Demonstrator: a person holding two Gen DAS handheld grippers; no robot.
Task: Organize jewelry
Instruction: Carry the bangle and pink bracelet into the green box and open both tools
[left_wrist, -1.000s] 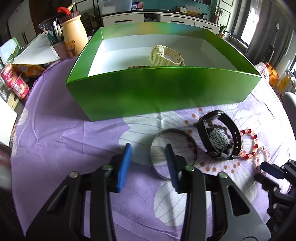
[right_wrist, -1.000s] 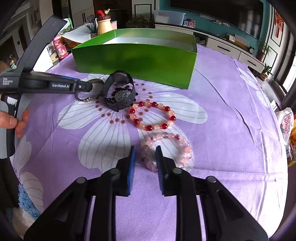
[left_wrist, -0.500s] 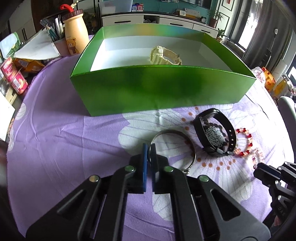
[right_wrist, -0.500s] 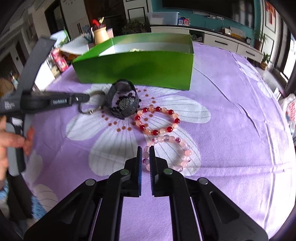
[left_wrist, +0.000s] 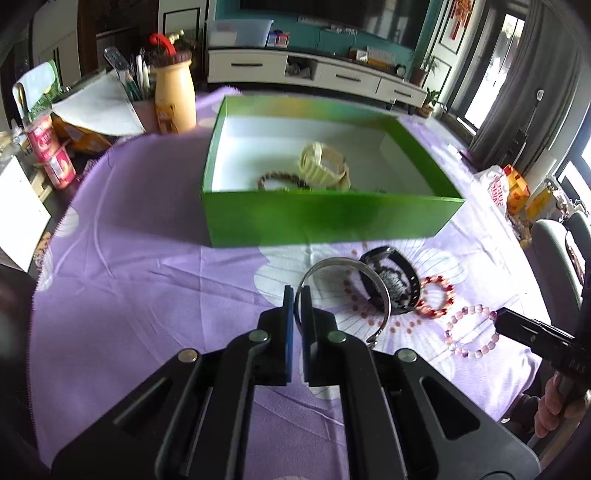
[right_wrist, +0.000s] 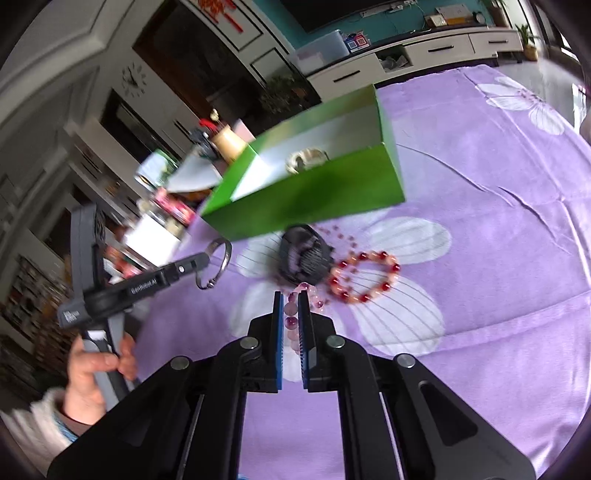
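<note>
The left gripper was clamped on the thin rim of the bangle, held clear of the cloth. The right gripper pinched the pink bracelet by a few beads. Either piece could slip: the bangle might swivel in so narrow a bite, and the hanging beads might snag the watch just beyond. The box stood on the far side, its near wall high; both loads would need to clear it. Open room lay left.
</note>
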